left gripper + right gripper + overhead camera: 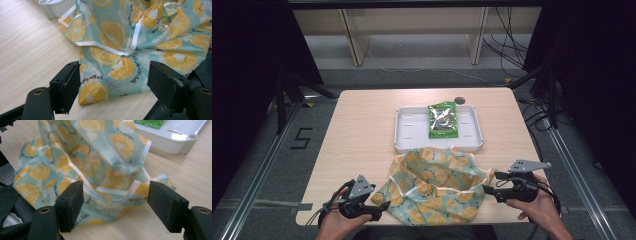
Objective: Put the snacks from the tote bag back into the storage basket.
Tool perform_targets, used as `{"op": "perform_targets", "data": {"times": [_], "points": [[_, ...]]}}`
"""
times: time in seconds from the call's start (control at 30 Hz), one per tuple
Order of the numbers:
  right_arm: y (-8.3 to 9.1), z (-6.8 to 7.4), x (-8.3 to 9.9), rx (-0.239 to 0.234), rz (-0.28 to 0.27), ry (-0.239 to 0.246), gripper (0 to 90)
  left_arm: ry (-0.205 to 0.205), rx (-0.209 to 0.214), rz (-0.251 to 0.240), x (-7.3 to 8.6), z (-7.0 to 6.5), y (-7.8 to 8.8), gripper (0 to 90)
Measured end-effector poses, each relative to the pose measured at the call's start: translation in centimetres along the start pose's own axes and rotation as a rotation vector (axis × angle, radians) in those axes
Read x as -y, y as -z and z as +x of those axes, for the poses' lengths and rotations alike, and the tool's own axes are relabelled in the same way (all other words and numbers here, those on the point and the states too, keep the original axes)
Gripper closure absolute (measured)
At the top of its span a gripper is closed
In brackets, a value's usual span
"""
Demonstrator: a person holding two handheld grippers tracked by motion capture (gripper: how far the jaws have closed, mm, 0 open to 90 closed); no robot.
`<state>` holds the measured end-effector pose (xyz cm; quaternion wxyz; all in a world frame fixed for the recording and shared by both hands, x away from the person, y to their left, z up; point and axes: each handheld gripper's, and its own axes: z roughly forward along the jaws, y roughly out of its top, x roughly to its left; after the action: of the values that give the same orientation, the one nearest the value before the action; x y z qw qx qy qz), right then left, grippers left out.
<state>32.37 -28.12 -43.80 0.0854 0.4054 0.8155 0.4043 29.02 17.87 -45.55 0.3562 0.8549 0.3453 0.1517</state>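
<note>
Before the tray (406, 131), rumpled lemon-print cloth (435, 185)

A light wood-grain tabletop (362, 130) carries a crumpled teal cloth bag printed with orange citrus slices and edged in white trim (437, 185), lying between the two pairs of fingers. Beyond it, farther from the fingers, sits a white rectangular plastic tray (409, 131) holding a green foil snack packet (442, 121).

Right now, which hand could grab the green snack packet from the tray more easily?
Probably the right gripper. The green packet lies in the right half of the white tray, beyond the lemon-print cloth bag. The left gripper would have to cross over the bag. Both jaws stand open.
</note>
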Motion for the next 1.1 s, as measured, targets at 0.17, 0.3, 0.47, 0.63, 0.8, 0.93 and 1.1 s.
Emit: {"op": "perform_targets", "data": {"times": [0.17, 0.3, 0.47, 0.63, 0.8, 0.93, 1.1], "points": [[0.2, -0.1, 1.2, -0.003, 0.02, -0.017, 29.7, 0.004, 0.004, -0.004, 0.0, 0.0, -0.1, 25.8], [0.4, -0.2, 1.7, 0.011, 0.019, 0.001, 29.7, 0.009, 0.001, -0.003, 0.0, 0.0, -0.1, 25.8], [0.7, -0.1, 2.1, 0.023, 0.022, -0.014, 29.7, -0.032, 0.0, 0.022, 0.0, 0.3, 0.1, 25.8], [0.7, 0.0, 2.2, 0.017, 0.035, -0.03, 29.7, 0.005, 0.001, -0.003, 0.0, 0.0, -0.1, 25.8], [0.7, -0.1, 2.3, 0.022, 0.029, -0.013, 29.7, -0.012, -0.001, 0.016, 0.0, 0.1, 0.0, 25.8], [0.7, -0.1, 2.2, 0.02, 0.035, -0.022, 29.7, -0.015, -0.002, 0.018, 0.0, 0.1, 0.0, 25.8], [0.5, 0.0, 2.3, -0.001, 0.047, -0.036, 29.7, 0.015, -0.002, -0.005, 0.0, -0.1, -0.1, 25.8]]}}
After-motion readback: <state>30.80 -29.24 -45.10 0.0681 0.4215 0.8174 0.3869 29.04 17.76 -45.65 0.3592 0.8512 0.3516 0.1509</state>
